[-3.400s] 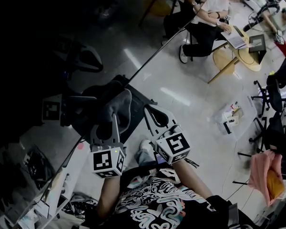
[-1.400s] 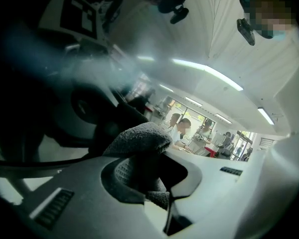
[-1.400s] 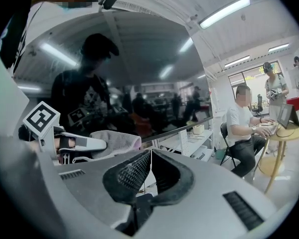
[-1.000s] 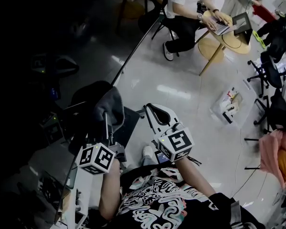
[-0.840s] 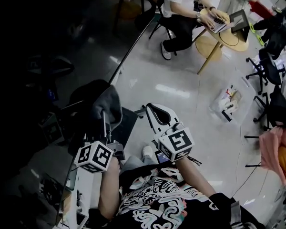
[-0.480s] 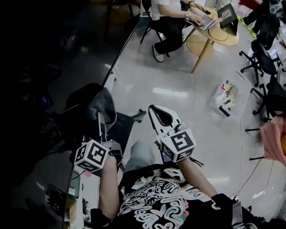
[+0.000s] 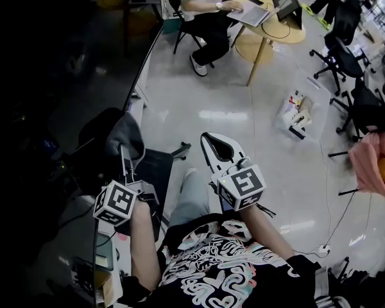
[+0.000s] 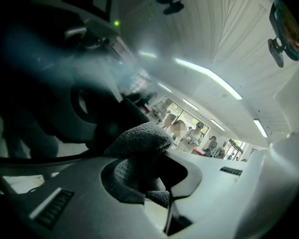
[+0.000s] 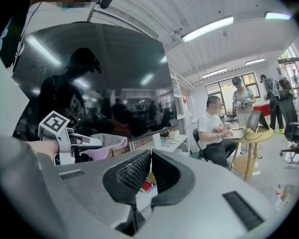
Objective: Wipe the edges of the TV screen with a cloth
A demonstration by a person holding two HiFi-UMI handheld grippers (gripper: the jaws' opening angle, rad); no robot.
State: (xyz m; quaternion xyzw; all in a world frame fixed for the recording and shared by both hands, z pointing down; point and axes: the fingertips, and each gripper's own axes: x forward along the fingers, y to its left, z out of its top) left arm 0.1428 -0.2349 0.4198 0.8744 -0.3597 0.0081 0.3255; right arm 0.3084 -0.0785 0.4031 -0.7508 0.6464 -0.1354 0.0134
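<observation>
The TV screen (image 7: 58,108) is a big dark pane filling the left of the head view, and its edge runs down toward me. A grey cloth (image 7: 125,133) is pressed against the screen near that edge. My left gripper (image 7: 123,149) is shut on it. The left gripper view has the cloth (image 8: 139,138) bunched between the jaws of the left gripper (image 8: 149,169). My right gripper (image 7: 213,141) hovers to the right over the floor, shut and empty. In the right gripper view its ribbed pads (image 9: 134,171) meet, with the screen (image 9: 99,83) and the cloth (image 9: 108,142) beyond.
A person (image 7: 202,8) sits at a round wooden table (image 7: 269,31) with laptops at the far end. Office chairs (image 7: 343,31) and a clear box (image 7: 296,113) stand on the pale floor at right. A low cluttered shelf (image 7: 109,262) runs under the screen.
My left gripper and the cloth have slid left and nearer along the screen. The head view has swung, so the seated person sits higher in frame. The right gripper stays shut and empty.
</observation>
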